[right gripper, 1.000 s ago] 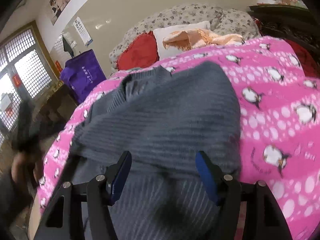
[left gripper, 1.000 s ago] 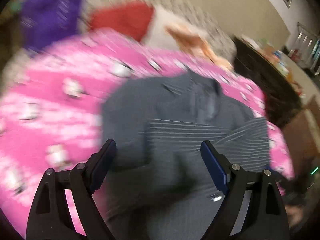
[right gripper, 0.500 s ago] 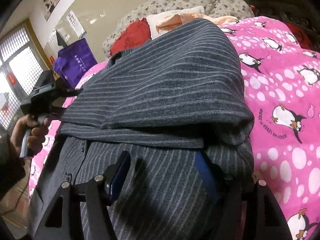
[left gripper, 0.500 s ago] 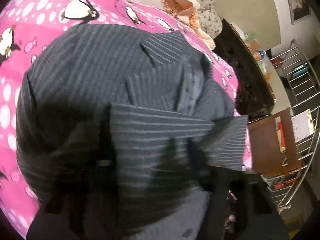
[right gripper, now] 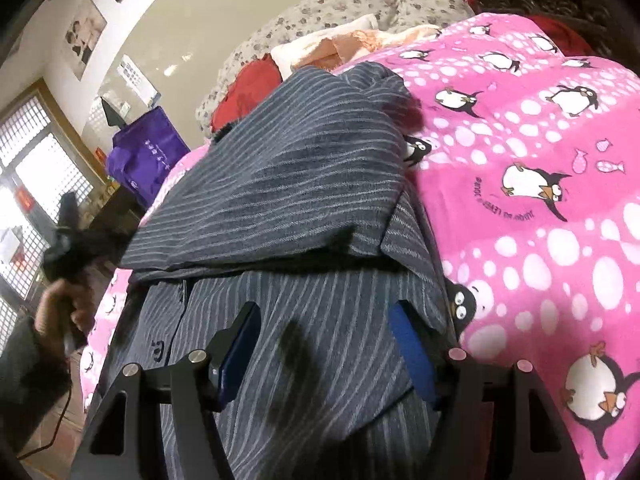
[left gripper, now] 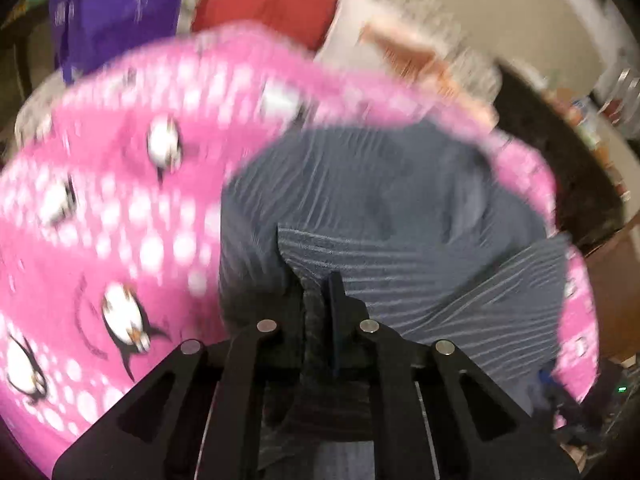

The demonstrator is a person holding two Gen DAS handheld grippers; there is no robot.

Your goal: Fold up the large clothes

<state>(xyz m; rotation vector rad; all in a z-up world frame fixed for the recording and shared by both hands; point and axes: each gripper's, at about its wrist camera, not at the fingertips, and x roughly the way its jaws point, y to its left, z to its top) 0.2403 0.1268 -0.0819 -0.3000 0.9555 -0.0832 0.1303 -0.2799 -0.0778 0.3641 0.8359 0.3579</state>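
A dark grey striped shirt [left gripper: 400, 208] lies on the pink penguin blanket [left gripper: 100, 220], its upper part folded down across the body. My left gripper [left gripper: 320, 296] is shut on a bunched fold of that shirt at its near left edge; the view is blurred. In the right wrist view the same shirt [right gripper: 288, 184] fills the middle, with a folded layer over its buttoned front. My right gripper [right gripper: 326, 344] stands open low over the shirt's lower right part, cloth lying flat between its blue pads [right gripper: 412, 348]. At the far left a hand [right gripper: 56, 304] holds the left gripper.
The pink blanket [right gripper: 540, 160] covers the bed to the right. A red pillow [right gripper: 248, 84], a peach cloth [right gripper: 352, 44] and flowered bedding lie at the head. A purple bag [right gripper: 148, 152] stands to the left, and a dark cabinet [left gripper: 580, 184] to the right of the bed.
The left jaws have closed from wide apart onto a fold of the shirt. The right gripper has sunk closer to the shirt's lower part, its jaws as far apart as before.
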